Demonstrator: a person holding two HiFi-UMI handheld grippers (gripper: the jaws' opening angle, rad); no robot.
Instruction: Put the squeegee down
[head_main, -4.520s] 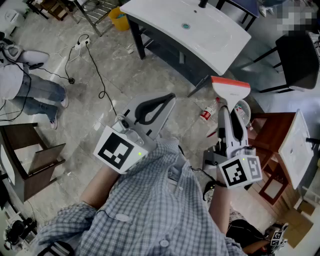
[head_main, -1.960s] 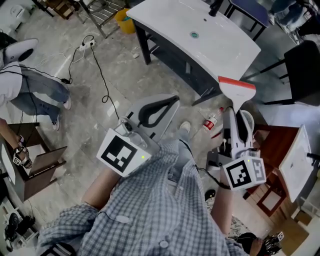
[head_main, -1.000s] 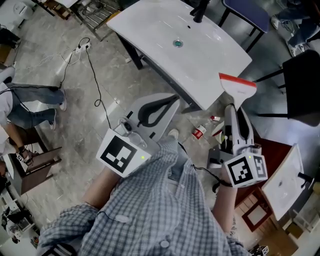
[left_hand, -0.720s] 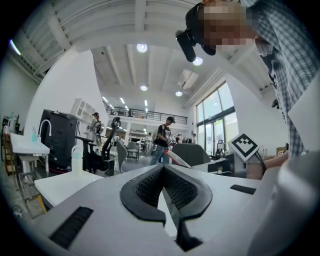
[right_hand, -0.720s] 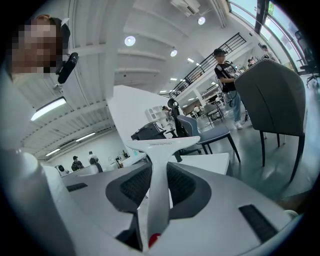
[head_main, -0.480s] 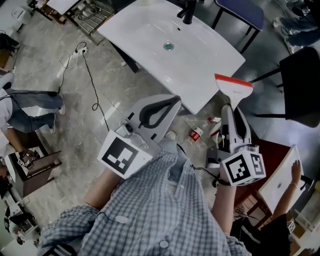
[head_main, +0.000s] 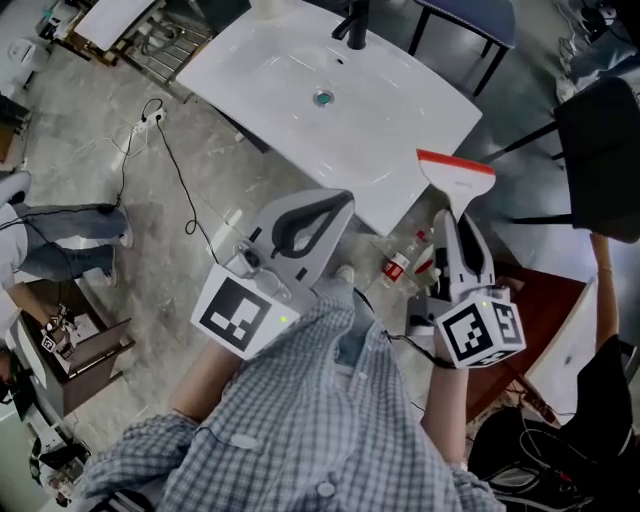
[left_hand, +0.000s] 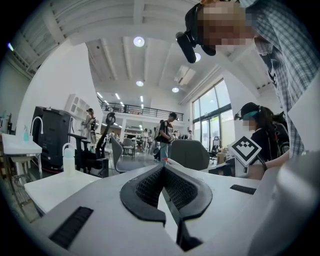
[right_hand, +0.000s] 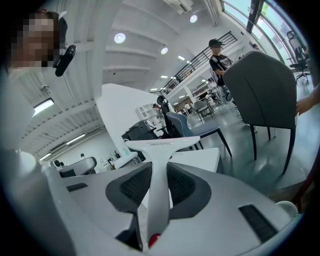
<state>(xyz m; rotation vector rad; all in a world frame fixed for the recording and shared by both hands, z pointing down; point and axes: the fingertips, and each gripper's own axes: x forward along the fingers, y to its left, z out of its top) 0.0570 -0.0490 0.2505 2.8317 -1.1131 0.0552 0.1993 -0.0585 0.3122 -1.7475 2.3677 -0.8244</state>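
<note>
The squeegee (head_main: 457, 190) is white with an orange blade edge. It sticks out ahead of my right gripper (head_main: 458, 238), which is shut on its handle, with the head just off the near right edge of the white sink top (head_main: 400, 120). In the right gripper view the white handle (right_hand: 159, 185) runs between the dark pads and the T-shaped head (right_hand: 162, 145) lies crosswise beyond them. My left gripper (head_main: 318, 215) is shut with nothing in it, near the sink top's front edge. Its two dark pads (left_hand: 145, 187) meet at the tip in the left gripper view.
The sink top has a drain (head_main: 322, 98) and a black faucet (head_main: 352, 22). A black chair (head_main: 600, 115) stands to the right. A small bottle (head_main: 395, 268) and a cable (head_main: 165, 140) lie on the stone floor. People stand at the left (head_main: 60, 225) and right (head_main: 605, 380).
The sink top has come closer to both grippers over the last seconds. The squeegee's head now lies beside its near right edge. The right gripper still holds the handle; the left stays shut.
</note>
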